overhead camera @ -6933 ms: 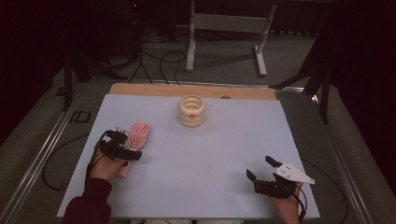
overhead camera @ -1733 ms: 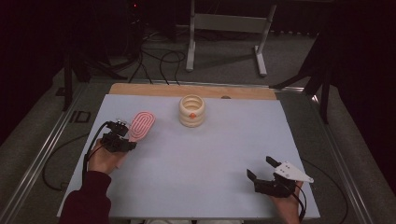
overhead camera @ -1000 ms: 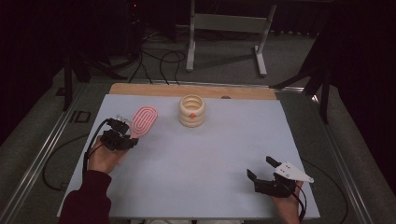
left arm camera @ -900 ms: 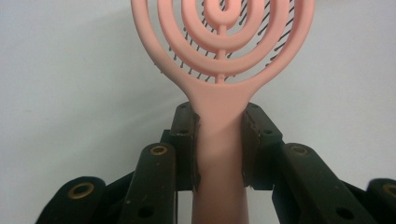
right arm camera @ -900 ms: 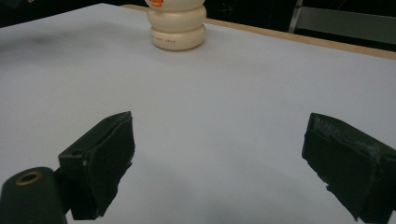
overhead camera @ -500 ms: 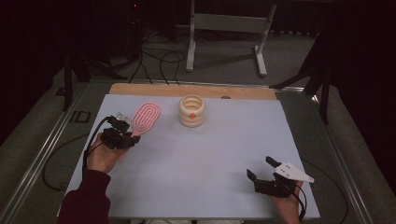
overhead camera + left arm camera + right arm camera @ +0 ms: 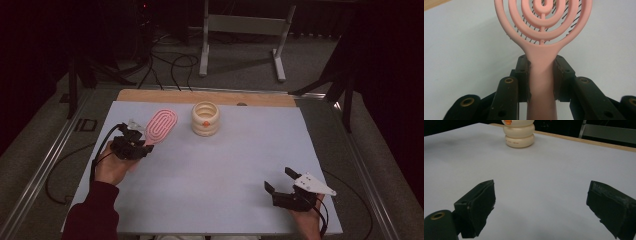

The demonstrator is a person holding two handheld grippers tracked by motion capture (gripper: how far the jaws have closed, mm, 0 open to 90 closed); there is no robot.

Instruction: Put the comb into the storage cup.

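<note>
A pink hairbrush with an oval looped head is held above the white table sheet at the left. My left gripper is shut on its handle. Both pads clamp the pink hairbrush handle in the left gripper view, with the head rising ahead. A cream ribbed holder with an orange mark stands just right of the brush head, apart from it. Near the table's front right my right gripper rests open with nothing between its jaws. The cream ribbed holder stands far ahead in the right gripper view.
A white sheet covers the table, with a wooden strip along its far edge. Metal rails run down both sides. Behind the table are a metal stand and cables on the floor.
My left gripper has carried the brush slightly farther away and to the right, bringing its head closer to the cream holder. The right gripper has stayed still.
</note>
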